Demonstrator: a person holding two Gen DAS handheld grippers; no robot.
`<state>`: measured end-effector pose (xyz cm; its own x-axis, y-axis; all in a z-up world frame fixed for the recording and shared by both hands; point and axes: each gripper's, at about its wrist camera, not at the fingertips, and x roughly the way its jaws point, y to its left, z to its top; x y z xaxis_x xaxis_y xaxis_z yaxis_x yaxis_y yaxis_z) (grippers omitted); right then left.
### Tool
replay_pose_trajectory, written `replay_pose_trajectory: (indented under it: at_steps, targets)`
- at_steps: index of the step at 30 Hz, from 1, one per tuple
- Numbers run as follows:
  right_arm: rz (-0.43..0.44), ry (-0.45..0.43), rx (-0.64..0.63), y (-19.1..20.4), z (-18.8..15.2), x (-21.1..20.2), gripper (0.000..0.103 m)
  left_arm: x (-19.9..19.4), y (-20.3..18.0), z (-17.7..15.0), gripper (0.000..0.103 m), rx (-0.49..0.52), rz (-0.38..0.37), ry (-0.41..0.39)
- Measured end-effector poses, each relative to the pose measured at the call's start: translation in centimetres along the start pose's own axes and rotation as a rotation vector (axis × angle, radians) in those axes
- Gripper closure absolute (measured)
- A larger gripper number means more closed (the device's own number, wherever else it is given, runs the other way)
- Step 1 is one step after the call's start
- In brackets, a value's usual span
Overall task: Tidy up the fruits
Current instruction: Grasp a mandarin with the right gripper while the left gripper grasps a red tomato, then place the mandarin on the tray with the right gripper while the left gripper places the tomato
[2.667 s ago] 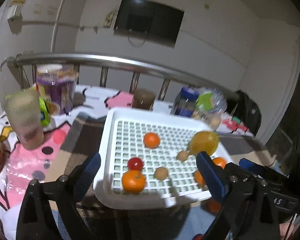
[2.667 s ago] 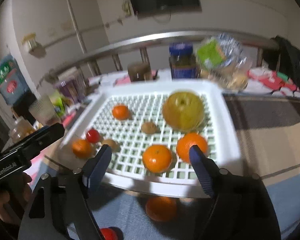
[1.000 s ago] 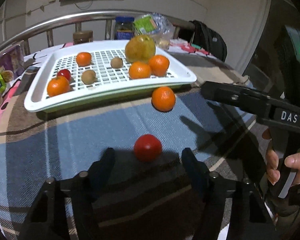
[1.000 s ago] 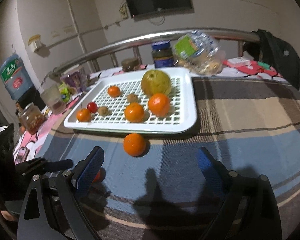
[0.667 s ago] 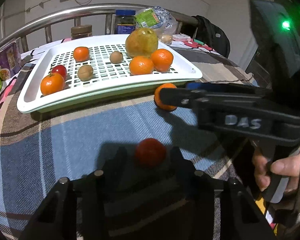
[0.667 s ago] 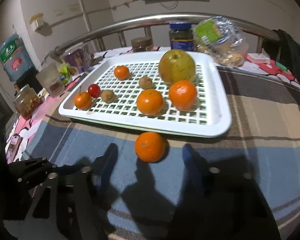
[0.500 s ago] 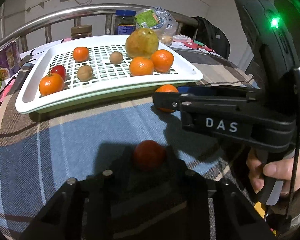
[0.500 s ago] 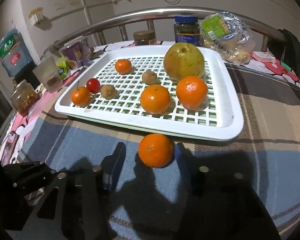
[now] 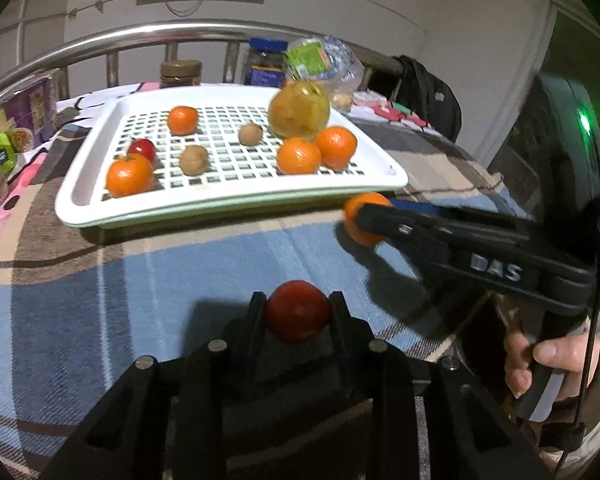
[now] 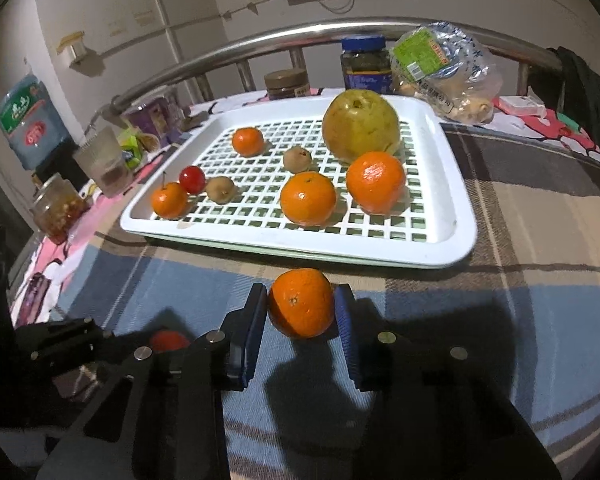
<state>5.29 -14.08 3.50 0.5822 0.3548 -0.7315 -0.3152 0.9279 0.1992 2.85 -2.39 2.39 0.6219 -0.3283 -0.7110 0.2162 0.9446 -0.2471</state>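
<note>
A red round fruit [image 9: 296,312] lies on the plaid cloth, and my left gripper [image 9: 297,303] is shut on it, one pad against each side. My right gripper [image 10: 302,300] has its jaws closing on a loose orange [image 10: 301,304] just in front of the white slotted tray [image 10: 300,245]; both blue pads touch its sides. The left wrist view shows that orange [image 9: 354,216] behind the right gripper's fingers [image 9: 384,220], with a hand on the handle. The tray holds a big yellow pear [image 10: 360,124], several oranges, two brown fruits and a small red one.
Behind the tray stand two jars [image 10: 366,64], a bagged snack [image 10: 440,68] and a steel rail [image 10: 260,40]. Cups and a filled jar [image 10: 58,208] crowd the left edge on a pink cloth. A water bottle [image 10: 28,124] stands far left.
Both grippers went from wide open to closed: the left on the red fruit, the right on the loose orange. The right gripper came forward and down to the orange.
</note>
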Motion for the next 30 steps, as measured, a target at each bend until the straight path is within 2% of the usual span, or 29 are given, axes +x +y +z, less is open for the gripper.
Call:
replay_pose_trajectory:
  at_steps: [9,18,24,30]
  targets:
    - [0.007,-0.076,0.034,-1.4,-1.1,-4.6,0.070,-2.7,1.9,0.9,0.070,-0.060,0.024,-0.081]
    - [-0.013,-0.133,0.057,-2.7,-1.4,-8.0,0.070,-5.6,3.0,1.8,0.070,-0.071,0.071,-0.164]
    - [-0.015,-0.182,0.065,-3.3,-0.1,-9.9,0.069,-8.2,3.6,3.8,0.069,-0.049,0.094,-0.237]
    - [-0.013,-0.244,0.028,-3.1,2.9,-12.0,0.070,-10.0,4.7,7.4,0.070,-0.026,0.107,-0.281]
